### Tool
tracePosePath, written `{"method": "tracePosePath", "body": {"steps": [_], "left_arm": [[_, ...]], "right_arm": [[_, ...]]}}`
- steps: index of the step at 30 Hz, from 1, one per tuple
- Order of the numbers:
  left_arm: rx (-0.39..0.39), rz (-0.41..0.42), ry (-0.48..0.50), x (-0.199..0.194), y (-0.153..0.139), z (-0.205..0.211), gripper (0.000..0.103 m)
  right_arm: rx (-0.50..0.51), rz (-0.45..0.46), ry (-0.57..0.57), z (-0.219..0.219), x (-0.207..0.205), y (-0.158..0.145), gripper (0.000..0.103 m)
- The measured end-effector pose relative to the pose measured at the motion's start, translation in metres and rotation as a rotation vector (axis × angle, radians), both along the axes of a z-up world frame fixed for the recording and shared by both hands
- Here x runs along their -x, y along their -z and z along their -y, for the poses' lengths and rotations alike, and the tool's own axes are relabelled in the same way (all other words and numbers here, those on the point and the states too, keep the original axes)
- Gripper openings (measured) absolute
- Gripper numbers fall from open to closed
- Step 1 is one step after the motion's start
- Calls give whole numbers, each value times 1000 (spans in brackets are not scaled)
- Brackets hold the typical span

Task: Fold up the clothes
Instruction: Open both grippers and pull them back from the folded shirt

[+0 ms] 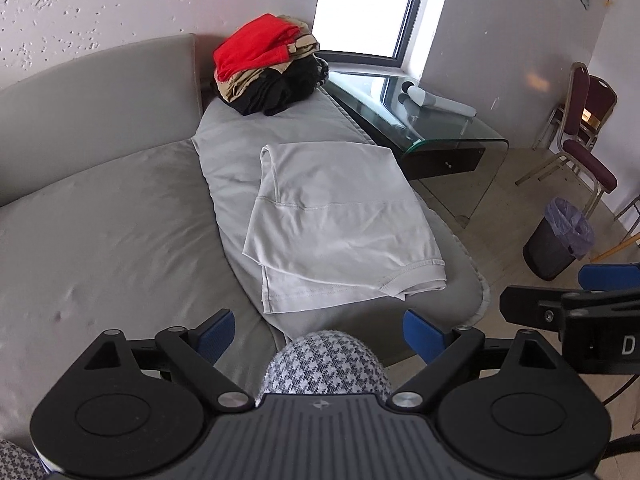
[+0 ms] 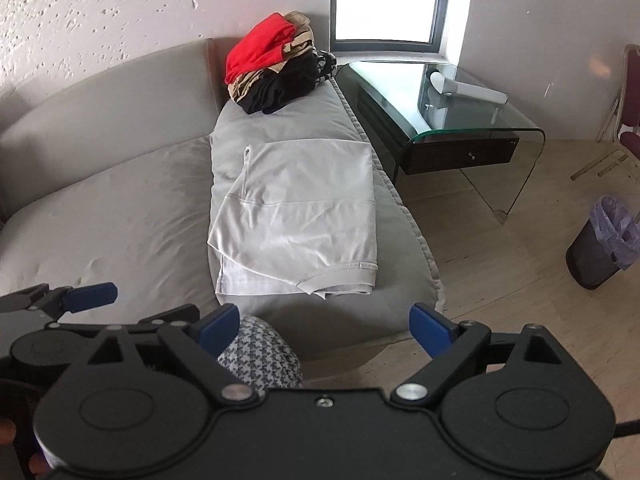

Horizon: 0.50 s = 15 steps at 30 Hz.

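While both tongs, left (image 1: 318, 330) and right (image 2: 328, 326), hang open and empty, the folded pale shirt (image 1: 340, 224) on the sofa cushion (image 1: 236, 136) looks light and limp; pinch its hemmed near edge.

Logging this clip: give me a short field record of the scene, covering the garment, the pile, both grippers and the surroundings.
garment: light grey garment, folded, lying flat on the grey sofa
pile: heap of clothes, red piece on top, at the sofa's far end
left gripper: open, nothing held
right gripper: open, nothing held
beside sofa: glass side table
floor: black bin with a liner
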<state>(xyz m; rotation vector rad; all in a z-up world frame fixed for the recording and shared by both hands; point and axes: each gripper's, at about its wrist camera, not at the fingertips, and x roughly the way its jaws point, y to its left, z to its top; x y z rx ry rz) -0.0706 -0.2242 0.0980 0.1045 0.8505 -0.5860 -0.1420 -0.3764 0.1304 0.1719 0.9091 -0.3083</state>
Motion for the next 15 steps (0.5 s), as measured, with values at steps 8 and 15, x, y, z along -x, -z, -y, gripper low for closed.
{"method": "tracePosePath", "body": {"steps": [8,15], "left_arm": [[5,7,-5,-2,5,-1,90],[-3,1,-5,-5,10,1,90]], "right_arm": [[26,-5,-3,-5,0,4,93],[13,-22,2,-2,-2,12,93]]}}
